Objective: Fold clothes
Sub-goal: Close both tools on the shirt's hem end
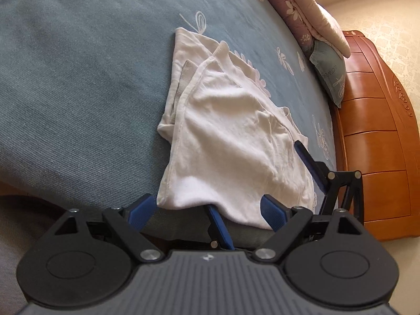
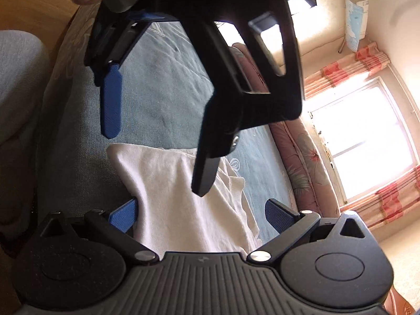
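The white T-shirt [image 1: 225, 136], partly folded, lies at the near edge of the blue-grey bedspread [image 1: 78, 78], with the left gripper [image 1: 207, 210] and right gripper [image 2: 202, 215] both spread wide around its near end, grasping nothing.

Open right claw [image 2: 200, 214] straddles white garment [image 2: 168, 197] on bed [image 2: 162, 84].

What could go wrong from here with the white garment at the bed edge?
The garment hangs over the bed's edge, so a careless tug may drag it off. The left tool and right tool are both open and crowded together, so they may collide. The layers are bunched, so a pinch may catch only one.
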Available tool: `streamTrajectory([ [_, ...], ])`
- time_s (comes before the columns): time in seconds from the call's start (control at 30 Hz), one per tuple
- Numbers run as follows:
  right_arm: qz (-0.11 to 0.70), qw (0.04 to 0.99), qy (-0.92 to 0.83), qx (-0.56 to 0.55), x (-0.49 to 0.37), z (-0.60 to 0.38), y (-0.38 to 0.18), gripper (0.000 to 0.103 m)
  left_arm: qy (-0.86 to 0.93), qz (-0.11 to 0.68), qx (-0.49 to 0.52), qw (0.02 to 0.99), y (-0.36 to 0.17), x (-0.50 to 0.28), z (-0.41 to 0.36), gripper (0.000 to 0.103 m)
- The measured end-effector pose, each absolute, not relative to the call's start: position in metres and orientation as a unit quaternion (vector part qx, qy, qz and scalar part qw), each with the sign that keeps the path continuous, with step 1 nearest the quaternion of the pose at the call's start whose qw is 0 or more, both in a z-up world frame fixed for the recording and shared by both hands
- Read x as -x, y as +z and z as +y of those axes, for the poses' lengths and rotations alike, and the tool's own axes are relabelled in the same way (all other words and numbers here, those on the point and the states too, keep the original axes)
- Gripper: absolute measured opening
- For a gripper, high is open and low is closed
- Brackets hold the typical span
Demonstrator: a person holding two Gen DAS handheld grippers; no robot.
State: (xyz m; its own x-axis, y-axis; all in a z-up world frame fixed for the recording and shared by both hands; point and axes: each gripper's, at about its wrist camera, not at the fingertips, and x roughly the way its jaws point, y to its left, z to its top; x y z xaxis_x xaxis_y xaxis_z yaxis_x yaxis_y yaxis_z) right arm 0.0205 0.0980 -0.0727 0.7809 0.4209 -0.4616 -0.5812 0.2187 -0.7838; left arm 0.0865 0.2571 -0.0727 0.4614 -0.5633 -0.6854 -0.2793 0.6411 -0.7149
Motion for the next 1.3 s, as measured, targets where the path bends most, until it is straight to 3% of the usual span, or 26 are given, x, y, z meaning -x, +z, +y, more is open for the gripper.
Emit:
streamTrajectory([
  [0.4, 0.109, 0.775, 0.364, 0.505, -0.018, 0.091, -0.068, 0.103, -0.117, 0.459, 0.465, 0.748, -0.073, -0.095, 0.263, 0.088],
  [0.97, 0.115, 0.819, 0.247, 0.505, -0.027, 0.137, -0.090, 0.103, -0.111, 0.420, 0.362, 0.825, -0.021, -0.104, 0.291, 0.088],
  [1.13, 0.117, 0.821, 0.237, 0.507, -0.027, 0.135, -0.094, 0.103, -0.098, 0.417, 0.345, 0.835, -0.035, -0.139, 0.305, 0.088],
  [1.23, 0.128, 0.828, 0.231, 0.495, -0.027, 0.129, -0.095, 0.103, -0.098, 0.437, 0.353, 0.821, -0.058, -0.166, 0.309, 0.084],
  [1.3, 0.135, 0.830, 0.235, 0.487, -0.027, 0.125, -0.095, 0.103, -0.098, 0.454, 0.361, 0.809, -0.074, -0.181, 0.308, 0.073],
])
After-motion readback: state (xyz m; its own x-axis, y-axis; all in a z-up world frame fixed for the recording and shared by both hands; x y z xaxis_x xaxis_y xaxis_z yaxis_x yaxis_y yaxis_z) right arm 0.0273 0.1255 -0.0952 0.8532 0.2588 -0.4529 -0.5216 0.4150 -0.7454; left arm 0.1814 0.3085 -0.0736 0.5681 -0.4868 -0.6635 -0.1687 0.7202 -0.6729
